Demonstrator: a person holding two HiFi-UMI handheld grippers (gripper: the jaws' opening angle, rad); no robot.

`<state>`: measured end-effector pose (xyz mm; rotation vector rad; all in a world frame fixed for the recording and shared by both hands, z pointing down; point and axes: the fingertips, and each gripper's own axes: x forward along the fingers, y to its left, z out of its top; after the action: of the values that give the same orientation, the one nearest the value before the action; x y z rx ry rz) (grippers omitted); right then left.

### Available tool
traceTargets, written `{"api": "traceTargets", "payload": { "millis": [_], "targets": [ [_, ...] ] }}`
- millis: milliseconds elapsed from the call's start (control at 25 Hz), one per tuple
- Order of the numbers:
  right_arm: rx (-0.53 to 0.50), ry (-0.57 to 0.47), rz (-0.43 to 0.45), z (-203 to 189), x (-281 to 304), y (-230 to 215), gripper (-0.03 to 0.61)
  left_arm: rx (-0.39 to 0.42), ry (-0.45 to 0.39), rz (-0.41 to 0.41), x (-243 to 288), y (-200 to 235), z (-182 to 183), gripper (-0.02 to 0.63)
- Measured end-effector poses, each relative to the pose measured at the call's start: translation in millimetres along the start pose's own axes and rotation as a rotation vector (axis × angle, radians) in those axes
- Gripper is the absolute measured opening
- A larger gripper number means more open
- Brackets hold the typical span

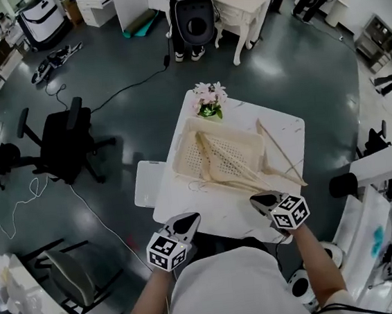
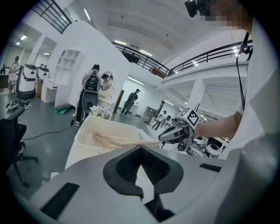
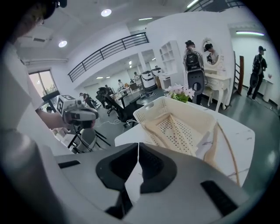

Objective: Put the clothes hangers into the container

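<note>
Found a cream plastic container (image 1: 181,151) at the middle of a square white counter (image 1: 219,209) with faint grey veining. Container rectangular and shallow, with flared walls and a floor pierced by rows of small round holes.

Saw a pale wooden hanger (image 1: 204,157) lying inside it, smooth slim bars joined in a flat triangle, with one end poking over the rim toward 5 o'clock.

Noted a second hanger (image 1: 281,151) of the same light wood outside, on the bare counter at 3 o'clock of the container. Lay just beside the container wall, thin arms spread in a narrow V.

Spotted a small bunch of pink and white flowers (image 1: 210,99) at 12 o'clock of the container, by the far counter edge.

Found the left tongs (image 1: 183,222) at 7 o'clock of the container, above the near counter edge. Grey moulded shell, black ribbed pads, cube of square markers behind. Jaws met tip to tip, closed on nothing.

Found the right tongs (image 1: 262,199) at 5 o'clock of the container, near the poking hanger end. Jaws likewise pressed together and empty, with only white counter visible past the tips.

Made out a black office chair (image 1: 65,142) at 9 o'clock, well apart from the counter, on a dark glossy floor (image 1: 128,111)
</note>
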<state>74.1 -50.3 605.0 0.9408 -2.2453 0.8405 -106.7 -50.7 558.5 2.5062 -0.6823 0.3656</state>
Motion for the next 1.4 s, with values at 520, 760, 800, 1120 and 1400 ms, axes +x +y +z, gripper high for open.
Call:
{"api": "traceTargets", "payload": {
  "millis": [520,760,800,1120,1400],
  "targets": [
    [0.092,-0.123,-0.027,-26.8,-22.8,18.6,0.025,0.045,0.006,-0.067,8.6,-22.0,1.1,0.008],
    [0.094,-0.142,-0.006,-34.7,-40.3,2.3,0.025,0.031,-0.011,-0.066,32.8,-40.6,2.8,0.008],
    [0.094,-0.143,0.000,-36.6,-43.8,-0.4,0.025,0.030,-0.012,-0.066,37.3,-43.7,2.9,0.008],
    [0.044,-0.065,0.048,-64.2,-69.8,-24.7,0.025,0.012,-0.009,-0.048,62.8,-67.1,4.2,0.008],
    [-0.054,0.064,0.033,-99.0,-82.8,-73.5,0.026,-0.017,-0.004,-0.014,86.7,-83.7,-3.0,0.008]
  ]
}}
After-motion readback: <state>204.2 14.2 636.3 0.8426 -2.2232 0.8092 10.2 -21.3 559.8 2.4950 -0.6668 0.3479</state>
